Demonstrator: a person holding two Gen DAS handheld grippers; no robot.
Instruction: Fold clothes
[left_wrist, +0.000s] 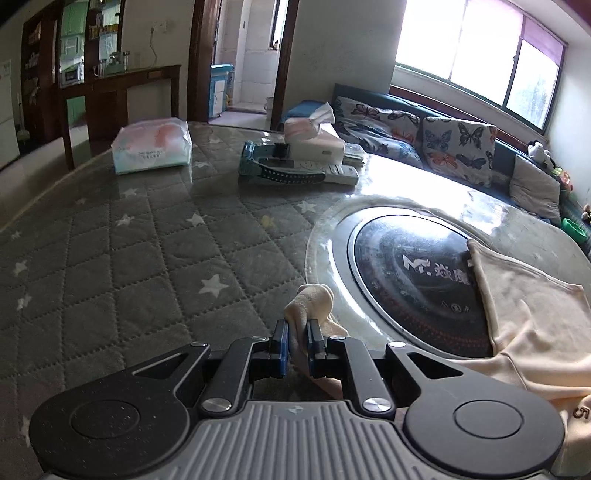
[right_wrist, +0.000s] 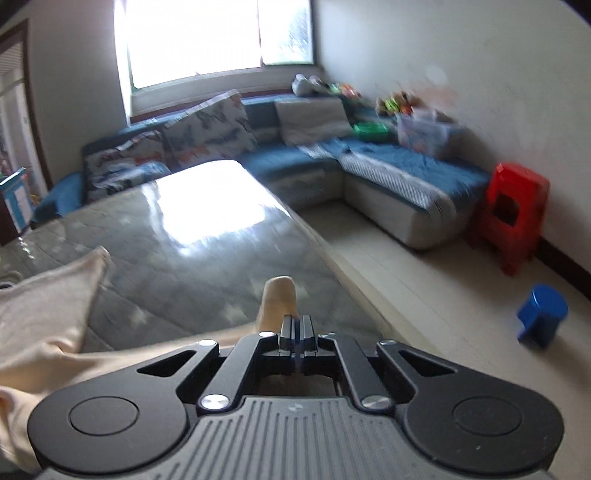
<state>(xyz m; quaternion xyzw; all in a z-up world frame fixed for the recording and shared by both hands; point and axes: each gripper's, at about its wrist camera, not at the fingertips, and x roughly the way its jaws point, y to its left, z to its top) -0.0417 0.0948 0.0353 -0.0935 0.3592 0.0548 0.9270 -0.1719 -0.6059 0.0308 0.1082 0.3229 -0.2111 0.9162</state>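
Now the left hand-held gripper (left_wrist: 297, 334) pinches a bunched corner of the cream garment (left_wrist: 532, 332), which drapes over the surface (left_wrist: 147, 240), partly cut off; the right hand-held gripper (right_wrist: 296, 326) clamps another corner, view blurred.

Left wrist view: low over the table (left_wrist: 155, 236), looking forward along the left gripper (left_wrist: 297, 334) across the quilted top toward the doorway (left_wrist: 251, 55) and window (left_wrist: 476, 55).
Left wrist nearness: close to the table surface; gripper body fills the lower frame.
Right wrist view: low over the same table (right_wrist: 192, 236), facing its far corner, the sofa (right_wrist: 369, 166) and the floor beyond; right gripper (right_wrist: 296, 325) in the foreground.
Right wrist nearness: close; slightly blurred.
Shared: table top, cream garment (left_wrist: 535, 325) (right_wrist: 48, 302), sofa with patterned cushions, bright window.
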